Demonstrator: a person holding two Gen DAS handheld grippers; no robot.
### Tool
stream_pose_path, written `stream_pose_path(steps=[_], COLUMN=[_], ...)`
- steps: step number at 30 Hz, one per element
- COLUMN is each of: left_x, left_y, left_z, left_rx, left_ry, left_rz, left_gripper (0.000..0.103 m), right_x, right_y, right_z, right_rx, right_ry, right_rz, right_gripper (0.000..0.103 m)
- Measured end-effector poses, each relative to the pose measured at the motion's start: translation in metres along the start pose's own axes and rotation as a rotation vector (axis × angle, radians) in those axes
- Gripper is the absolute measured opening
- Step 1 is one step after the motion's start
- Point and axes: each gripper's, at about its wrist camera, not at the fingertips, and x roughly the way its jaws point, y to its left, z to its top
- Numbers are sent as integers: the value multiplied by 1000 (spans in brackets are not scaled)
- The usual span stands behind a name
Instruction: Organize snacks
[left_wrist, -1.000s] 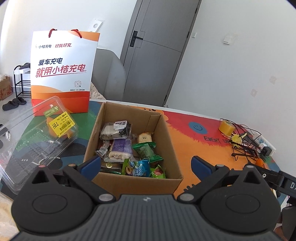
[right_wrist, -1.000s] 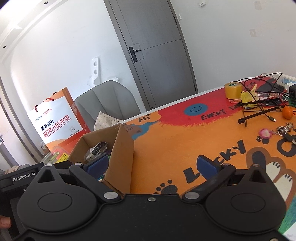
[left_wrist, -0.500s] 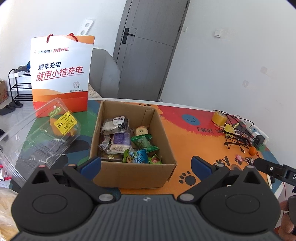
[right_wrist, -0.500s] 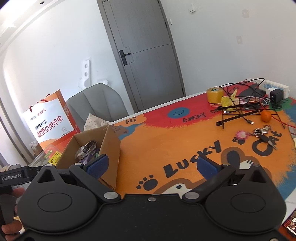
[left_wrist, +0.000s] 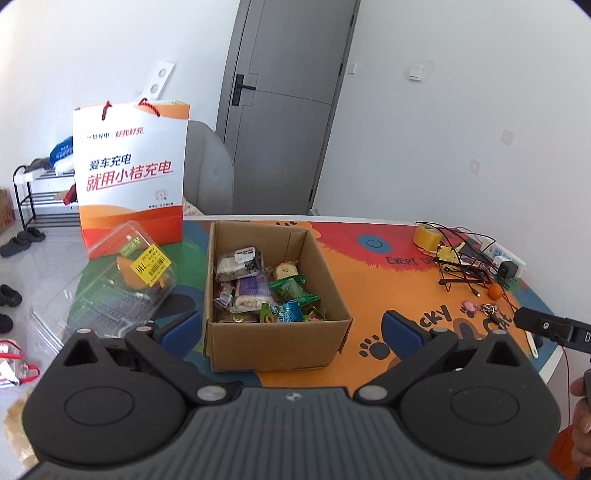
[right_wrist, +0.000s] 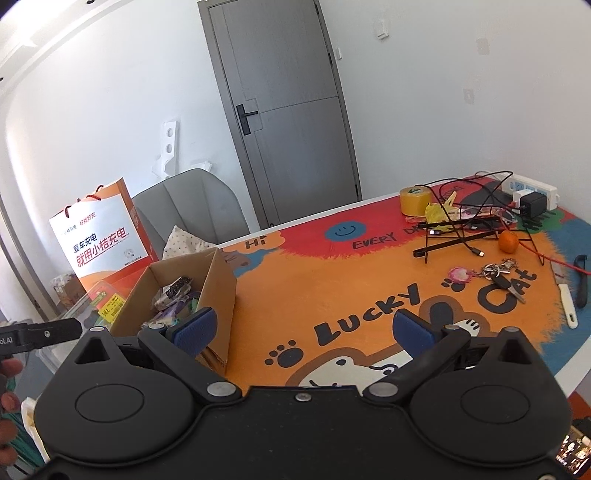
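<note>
Two empty claws hover before a box of snacks

Left claw (left_wrist: 290, 330) and right claw (right_wrist: 303, 328) gape wide; box (left_wrist: 275, 341) sits toward the table's (right_wrist: 332, 280) left edge. Best approach: descend slowly, clearing the cardboard walls.

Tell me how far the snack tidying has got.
Done: many wrapped snacks sit in the cardboard box. In hand: nothing; left claw and right claw are open and empty. Left: possibly the clear plastic container beside the box.
</note>
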Motion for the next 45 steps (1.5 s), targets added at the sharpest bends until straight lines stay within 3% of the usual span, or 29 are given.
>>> stream_pose_path(steps=[14,45], left_x=[-14,-8], left_y=[-9,-4], left_z=[-2,-3], left_rx=[80,81], left_ry=[-6,22], left_rz=[1,6], left_gripper=[103,103], right_x=[-15,-14], right_y=[3,8], right_z=[2,-2], right_rx=[-10,-23], right_ry=[-5,6], right_rz=[37,31], right_gripper=[103,103])
